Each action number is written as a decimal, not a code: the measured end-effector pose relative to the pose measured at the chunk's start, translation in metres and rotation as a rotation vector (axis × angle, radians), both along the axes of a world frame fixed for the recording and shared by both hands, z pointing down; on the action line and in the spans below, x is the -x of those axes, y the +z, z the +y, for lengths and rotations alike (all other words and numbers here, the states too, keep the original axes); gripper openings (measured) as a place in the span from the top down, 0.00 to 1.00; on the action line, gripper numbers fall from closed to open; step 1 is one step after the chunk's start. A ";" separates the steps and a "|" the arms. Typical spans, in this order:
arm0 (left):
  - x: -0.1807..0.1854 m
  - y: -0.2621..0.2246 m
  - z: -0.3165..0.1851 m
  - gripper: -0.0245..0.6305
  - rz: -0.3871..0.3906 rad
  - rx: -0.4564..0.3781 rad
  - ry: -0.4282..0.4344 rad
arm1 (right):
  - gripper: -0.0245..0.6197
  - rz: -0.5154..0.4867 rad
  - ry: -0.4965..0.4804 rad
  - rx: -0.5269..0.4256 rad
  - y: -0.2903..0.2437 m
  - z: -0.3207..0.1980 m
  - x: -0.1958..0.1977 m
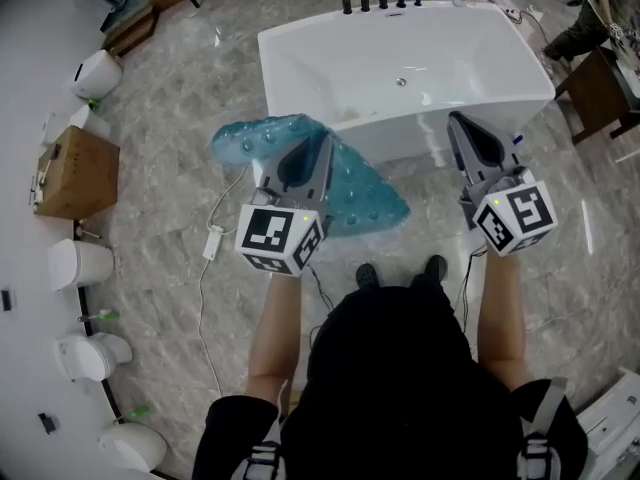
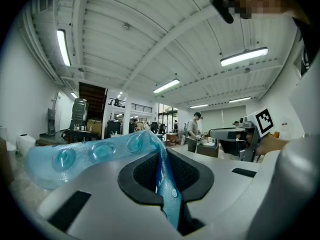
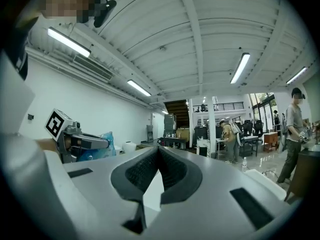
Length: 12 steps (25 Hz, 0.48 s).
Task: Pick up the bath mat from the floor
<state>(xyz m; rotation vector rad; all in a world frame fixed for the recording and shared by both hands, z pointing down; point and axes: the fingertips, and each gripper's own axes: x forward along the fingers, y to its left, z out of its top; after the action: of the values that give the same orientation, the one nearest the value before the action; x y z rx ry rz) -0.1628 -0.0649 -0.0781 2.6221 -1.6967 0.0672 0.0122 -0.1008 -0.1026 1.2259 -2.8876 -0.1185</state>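
The translucent blue bath mat (image 1: 370, 193) with round suction cups hangs off the floor in front of the tub, one edge pinched in my left gripper (image 1: 321, 141). In the left gripper view the mat (image 2: 90, 154) runs between the shut jaws of the left gripper (image 2: 159, 148) and flops to the left. My right gripper (image 1: 458, 118) is raised to the right of it, over the tub's near edge. Its jaws meet at the tip with nothing in them, as the right gripper view shows the right gripper (image 3: 158, 149). That view also catches the left gripper (image 3: 82, 142) with the blue mat (image 3: 103, 143).
A white bathtub (image 1: 330, 58) stands just ahead, taps at its far rim. A cardboard box (image 1: 75, 173) and several toilets (image 1: 80, 264) line the left wall. A white cable with an adapter (image 1: 212, 243) lies on the marble floor. A person (image 1: 588, 20) and wooden furniture (image 1: 600, 93) are at the far right.
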 end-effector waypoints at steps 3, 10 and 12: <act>0.004 -0.003 0.002 0.91 -0.005 -0.006 -0.012 | 0.94 -0.011 -0.010 0.006 -0.002 0.002 0.002; 0.011 -0.009 0.002 0.90 -0.018 -0.019 -0.031 | 0.94 -0.020 -0.003 0.016 0.000 0.002 -0.002; 0.014 -0.010 0.004 0.90 -0.013 -0.025 -0.034 | 0.94 -0.017 0.000 0.012 0.000 0.004 -0.004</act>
<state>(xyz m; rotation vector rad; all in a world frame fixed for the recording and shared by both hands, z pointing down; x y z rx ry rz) -0.1763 -0.0608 -0.0885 2.6153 -1.7567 0.0636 0.0161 -0.0968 -0.1030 1.2303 -2.8981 -0.0914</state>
